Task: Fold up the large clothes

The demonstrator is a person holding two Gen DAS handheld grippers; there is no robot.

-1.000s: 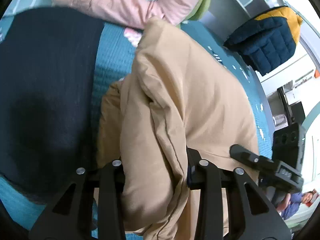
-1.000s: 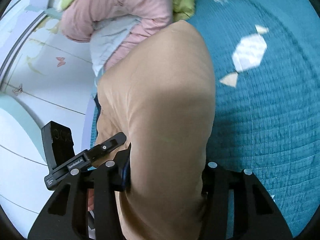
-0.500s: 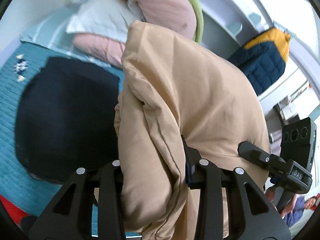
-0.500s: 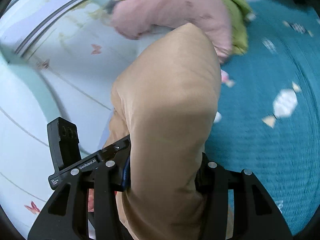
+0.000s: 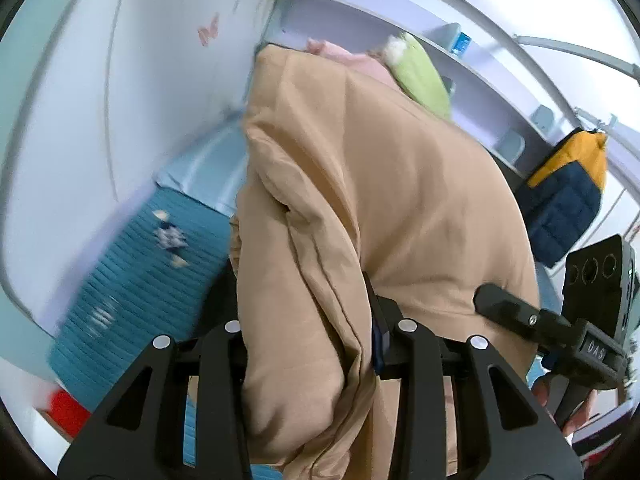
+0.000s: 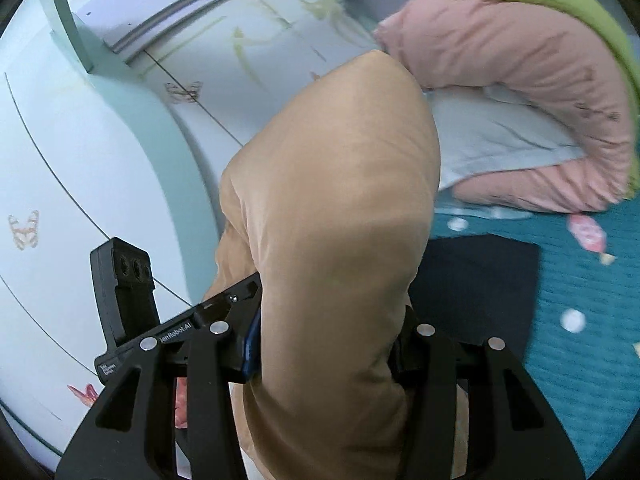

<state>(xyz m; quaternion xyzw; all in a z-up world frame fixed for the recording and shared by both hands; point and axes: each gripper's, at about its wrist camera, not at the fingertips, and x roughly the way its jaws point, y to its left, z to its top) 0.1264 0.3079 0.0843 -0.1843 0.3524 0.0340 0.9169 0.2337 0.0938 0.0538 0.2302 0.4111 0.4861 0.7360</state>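
Note:
A large tan garment (image 5: 380, 168) hangs bunched, lifted off the teal bedspread (image 5: 132, 288). My left gripper (image 5: 304, 308) is shut on a thick fold of it, and the cloth fills the gap between the jaws. In the right wrist view the same tan garment (image 6: 340, 180) rises in a hump from my right gripper (image 6: 328, 332). The right jaws are opening slightly, with the cloth still pressed between the pads. Both grippers hold the garment close together, side by side.
A dark navy garment (image 6: 472, 280) lies flat on the teal bedspread (image 6: 580, 320). Pink and green bedding (image 6: 520, 80) is piled at the head. A navy and yellow jacket (image 5: 568, 200) hangs at the right by grey shelves (image 5: 480, 80). A pale wall (image 6: 100, 160) with butterfly stickers stands close.
Both grippers have risen with the tan garment, lifting it off the bed. The views have swung up from the bedspread towards the wall and shelves.

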